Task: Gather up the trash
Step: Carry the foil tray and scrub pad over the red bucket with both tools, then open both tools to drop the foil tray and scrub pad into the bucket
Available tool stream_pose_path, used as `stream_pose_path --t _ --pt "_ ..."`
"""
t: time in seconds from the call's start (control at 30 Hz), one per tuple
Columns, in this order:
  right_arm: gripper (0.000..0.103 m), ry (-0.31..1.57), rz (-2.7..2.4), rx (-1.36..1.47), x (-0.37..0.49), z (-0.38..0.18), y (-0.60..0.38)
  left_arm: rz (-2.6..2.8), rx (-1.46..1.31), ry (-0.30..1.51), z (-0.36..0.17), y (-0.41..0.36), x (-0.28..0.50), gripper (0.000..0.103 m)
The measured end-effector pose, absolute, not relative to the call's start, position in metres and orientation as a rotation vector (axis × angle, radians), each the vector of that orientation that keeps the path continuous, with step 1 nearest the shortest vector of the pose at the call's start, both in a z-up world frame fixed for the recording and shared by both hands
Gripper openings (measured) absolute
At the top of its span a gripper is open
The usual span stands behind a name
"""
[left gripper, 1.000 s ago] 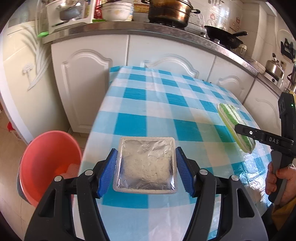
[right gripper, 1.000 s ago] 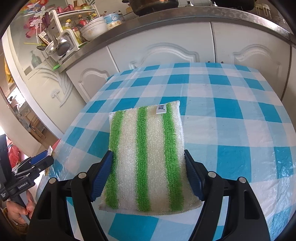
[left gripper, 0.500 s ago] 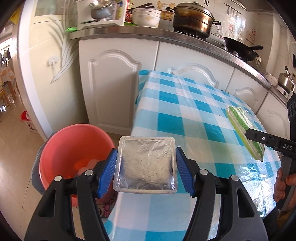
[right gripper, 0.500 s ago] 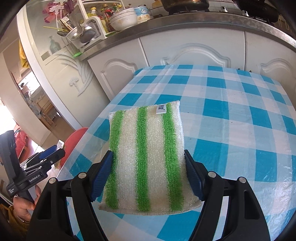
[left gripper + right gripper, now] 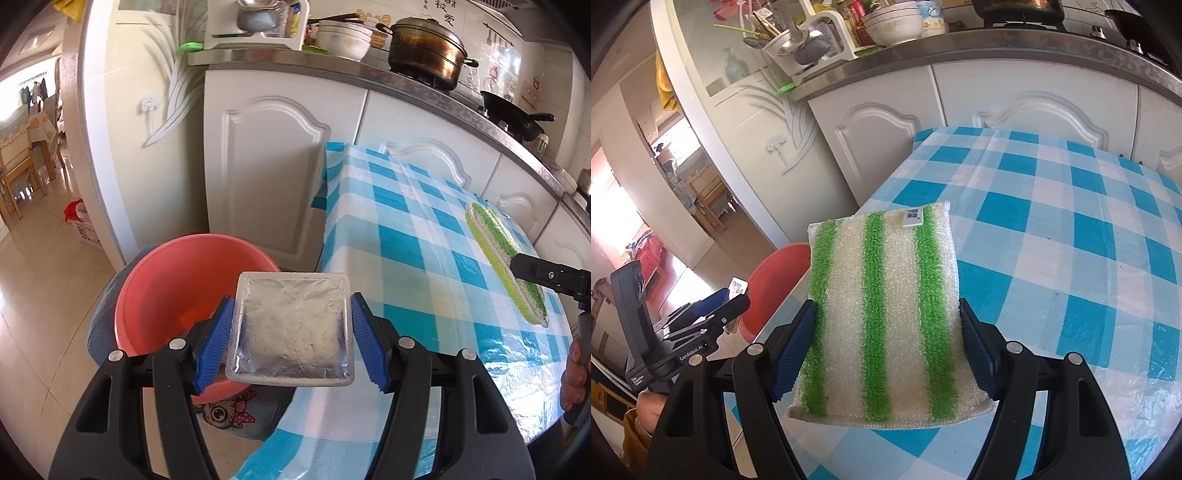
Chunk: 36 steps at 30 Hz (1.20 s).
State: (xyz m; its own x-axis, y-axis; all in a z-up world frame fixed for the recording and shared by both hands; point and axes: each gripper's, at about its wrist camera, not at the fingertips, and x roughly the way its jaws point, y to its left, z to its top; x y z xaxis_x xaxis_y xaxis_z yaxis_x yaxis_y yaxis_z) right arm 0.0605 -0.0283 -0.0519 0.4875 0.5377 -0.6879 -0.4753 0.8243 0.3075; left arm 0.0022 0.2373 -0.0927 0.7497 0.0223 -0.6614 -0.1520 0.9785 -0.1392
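A kitchen with white arched cabinet doors (image 5: 273, 177) and a steel worktop (image 5: 369, 79) frames a counter (image 5: 424, 258) under a glossy blue-and-white checked cloth. Nearest in the left wrist view, the left tongs (image 5: 291, 330) are closed on a square foil-lidded tray (image 5: 291, 326), its crinkled silver film pinched between ribbed blue pads (image 5: 216, 341). The tray hangs past the counter's edge, above the near rim of a round salmon-pink plastic bucket (image 5: 177, 288) standing on the floor; a second ago it was over the cloth, with the bucket off to the left. Only this view shows the bucket's interior and the cartoon-print cloth (image 5: 229, 410) beneath it. In the right wrist view, the right tongs (image 5: 886, 343) clamp a fuzzy cream sponge (image 5: 882, 314) with three green stripes, held above the counter as before; only the bucket's rim (image 5: 775, 273) peeks out behind the sponge. Farther back, a dark pot (image 5: 424, 48) and stacked bowls (image 5: 343, 37) sit on the worktop.
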Motion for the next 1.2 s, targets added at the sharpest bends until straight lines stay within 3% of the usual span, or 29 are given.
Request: stream_pose_path --t 0.67,1.2 --pt "0.074 0.879 0.802 -0.1 0.075 -0.045 0.103 0.193 -0.314 0.724 -0.118 0.308 0.005 0.064" --pt "0.076 0.965 0.886 -0.21 0.099 -0.084 0.2 0.23 -0.346 0.754 -0.15 0.34 0.024 0.064"
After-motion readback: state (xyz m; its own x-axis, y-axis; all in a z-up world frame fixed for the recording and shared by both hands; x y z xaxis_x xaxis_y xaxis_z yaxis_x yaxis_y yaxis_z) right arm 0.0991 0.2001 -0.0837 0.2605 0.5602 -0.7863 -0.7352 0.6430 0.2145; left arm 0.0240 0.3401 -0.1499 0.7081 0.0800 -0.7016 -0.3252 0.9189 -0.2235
